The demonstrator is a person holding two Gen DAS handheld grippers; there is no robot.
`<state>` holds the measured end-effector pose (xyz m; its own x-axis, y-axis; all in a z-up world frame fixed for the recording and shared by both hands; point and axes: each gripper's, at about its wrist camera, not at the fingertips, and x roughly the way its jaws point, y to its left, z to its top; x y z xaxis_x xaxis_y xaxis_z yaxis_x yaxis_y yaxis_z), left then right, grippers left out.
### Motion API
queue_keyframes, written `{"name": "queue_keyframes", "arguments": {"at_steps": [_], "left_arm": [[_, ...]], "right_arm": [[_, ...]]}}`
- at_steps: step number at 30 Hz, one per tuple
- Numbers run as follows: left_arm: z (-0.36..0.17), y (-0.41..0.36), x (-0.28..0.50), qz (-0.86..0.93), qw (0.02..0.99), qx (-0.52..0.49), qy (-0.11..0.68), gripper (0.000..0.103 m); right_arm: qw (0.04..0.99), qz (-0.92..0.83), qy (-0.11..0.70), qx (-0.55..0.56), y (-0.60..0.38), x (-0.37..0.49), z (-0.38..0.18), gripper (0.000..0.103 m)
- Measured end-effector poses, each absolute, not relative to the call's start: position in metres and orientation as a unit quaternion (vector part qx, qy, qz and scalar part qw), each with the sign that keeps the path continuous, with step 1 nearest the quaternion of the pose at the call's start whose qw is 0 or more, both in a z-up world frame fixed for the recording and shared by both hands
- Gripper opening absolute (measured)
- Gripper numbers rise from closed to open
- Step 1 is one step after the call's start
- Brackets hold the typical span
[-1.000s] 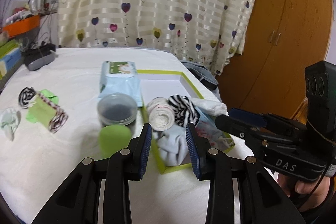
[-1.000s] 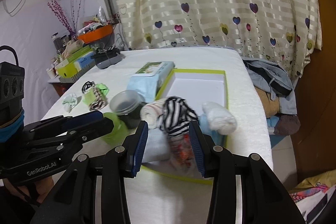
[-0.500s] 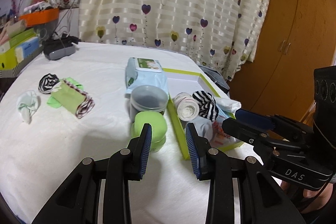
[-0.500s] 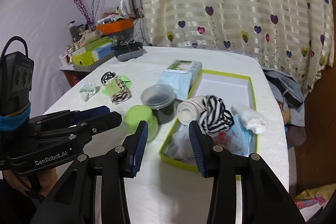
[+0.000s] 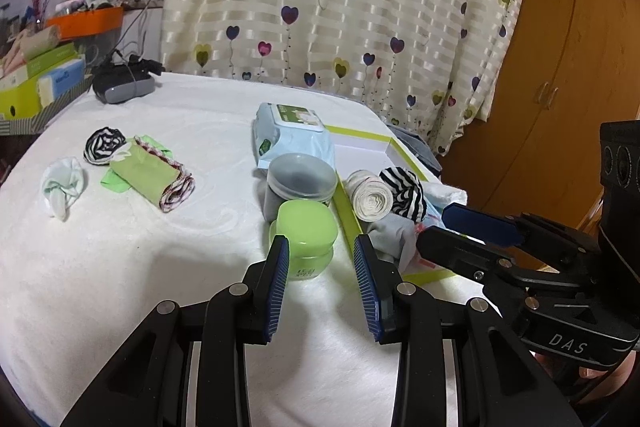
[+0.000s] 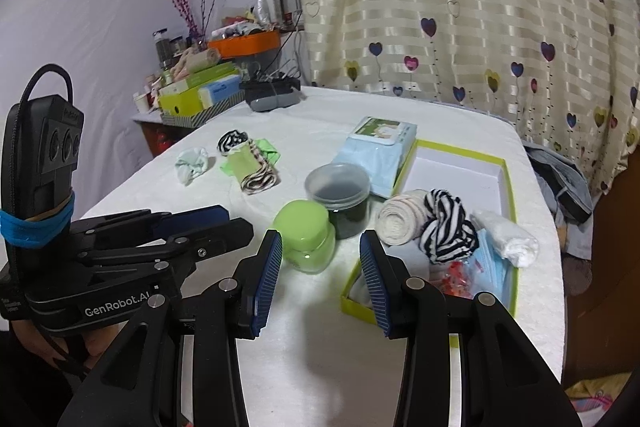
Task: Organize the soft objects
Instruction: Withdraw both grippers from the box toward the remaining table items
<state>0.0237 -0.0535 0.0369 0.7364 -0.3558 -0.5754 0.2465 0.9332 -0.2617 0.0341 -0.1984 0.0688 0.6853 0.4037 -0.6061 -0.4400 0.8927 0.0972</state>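
Left wrist view: left gripper [image 5: 322, 247] with jaws apart and empty above the table [image 5: 120, 267], green jar [image 5: 306, 233] just ahead, box [image 5: 346, 215] of rolled socks [image 5: 370, 195] at right. Right wrist view: right gripper [image 6: 320, 243] likewise parted, holding nothing, between green jar [image 6: 306, 235] and box [image 6: 510, 183]; loose socks [image 6: 256, 173] well apart at left.

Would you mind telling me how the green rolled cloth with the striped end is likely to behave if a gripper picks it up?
The green rolled cloth looks soft, so it would probably squash and sag. Its loose roll may unwind when lifted by one edge. It likely weighs little and lies flat on the table, so rolling seems unlikely.
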Motion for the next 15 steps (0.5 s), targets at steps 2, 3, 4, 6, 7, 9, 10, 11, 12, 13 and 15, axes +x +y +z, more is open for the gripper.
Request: {"name": "queue_keyframes", "arguments": {"at_steps": [2,3,4,6,7,9,10,11,12,13,15], "left_arm": [[0.034,-0.050,0.024,-0.160,0.927,-0.087,0.327,0.032],[0.032,-0.048,0.024,-0.158,0.927,-0.089,0.329,0.032],[0.031,-0.048,0.024,-0.157,0.926,-0.090,0.331,0.032],[0.029,-0.043,0.025,-0.153,0.925,-0.095,0.334,0.032],[0.028,-0.040,0.026,-0.150,0.925,-0.097,0.335,0.032],[0.026,-0.035,0.026,-0.144,0.925,-0.102,0.336,0.032],[0.026,-0.033,0.027,-0.141,0.925,-0.105,0.336,0.032],[0.026,-0.030,0.027,-0.139,0.926,-0.107,0.336,0.032],[0.026,-0.028,0.028,-0.136,0.926,-0.108,0.336,0.032],[0.026,-0.027,0.029,-0.134,0.926,-0.109,0.335,0.032],[0.026,-0.022,0.029,-0.129,0.927,-0.112,0.334,0.032]], "right_arm": [[0.915,0.233,0.327,-0.032,-0.196,0.035,0.067,0.042],[0.915,0.234,0.328,-0.032,-0.195,0.036,0.067,0.042],[0.914,0.236,0.329,-0.033,-0.194,0.036,0.066,0.042],[0.913,0.237,0.331,-0.034,-0.193,0.038,0.065,0.042],[0.912,0.237,0.332,-0.036,-0.191,0.039,0.065,0.042],[0.911,0.240,0.333,-0.037,-0.187,0.040,0.064,0.042],[0.911,0.241,0.334,-0.038,-0.186,0.040,0.064,0.042],[0.910,0.242,0.334,-0.039,-0.184,0.040,0.064,0.042],[0.909,0.243,0.335,-0.041,-0.182,0.041,0.064,0.042],[0.909,0.245,0.335,-0.043,-0.179,0.042,0.064,0.042],[0.907,0.249,0.337,-0.046,-0.174,0.044,0.064,0.042]]}}
